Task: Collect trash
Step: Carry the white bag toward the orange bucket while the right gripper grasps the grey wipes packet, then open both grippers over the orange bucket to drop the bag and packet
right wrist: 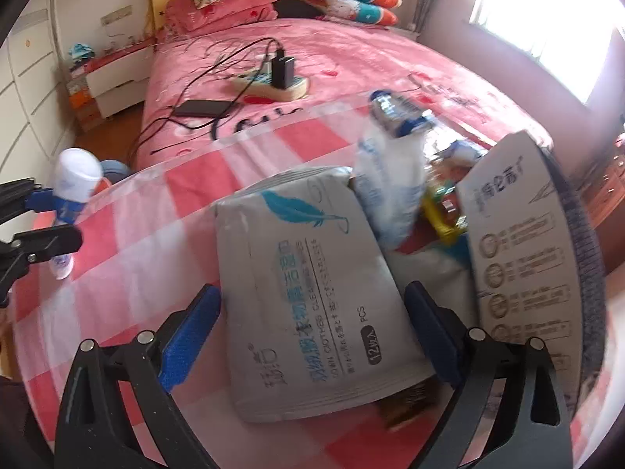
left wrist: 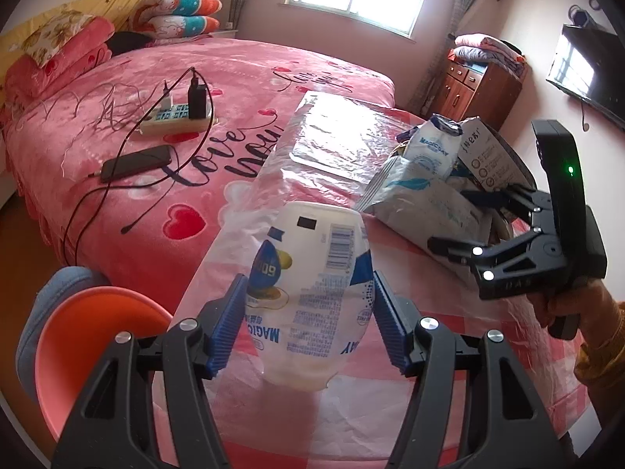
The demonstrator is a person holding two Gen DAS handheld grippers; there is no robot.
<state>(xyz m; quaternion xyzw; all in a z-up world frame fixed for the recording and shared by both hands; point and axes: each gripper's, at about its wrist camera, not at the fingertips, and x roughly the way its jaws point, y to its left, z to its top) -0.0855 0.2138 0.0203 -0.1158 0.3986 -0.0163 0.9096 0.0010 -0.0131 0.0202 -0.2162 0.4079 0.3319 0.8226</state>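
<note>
so the trash run looks roughly midway, judging by how things lie: a heap of packaging is already gathered at the far right edge of the table (left wrist: pixel 390 351), with a grey wipes pack (right wrist: pixel 308 293), a crumpled white-and-blue bag (right wrist: pixel 390 191), a printed card box (right wrist: pixel 519 258) and some yellow scraps that can't be made out all bunched together there. one white pouch (left wrist: pixel 308 289) isn't in the heap yet; it's clamped between the blue pads of the left gripper (left wrist: pixel 310 324), lifted over the near edge of the table, well apart from the pile. the jaws are set about halfway and pressed on both sides of the pouch. the left gripper is tilted down toward the tabletop. the right gripper (right wrist: pixel 312 336) is spread nearly as wide as it goes, with the wipes pack lying between the fingers but no pad seen pressing on it, so nothing is counted as held there. it's pitched steeply down over the heap, with a hand (left wrist: pixel 566 305) around the handle. what's left, probably: the pouch gets added and the whole lot gets bagged or binned. no bin is visible.
</note>
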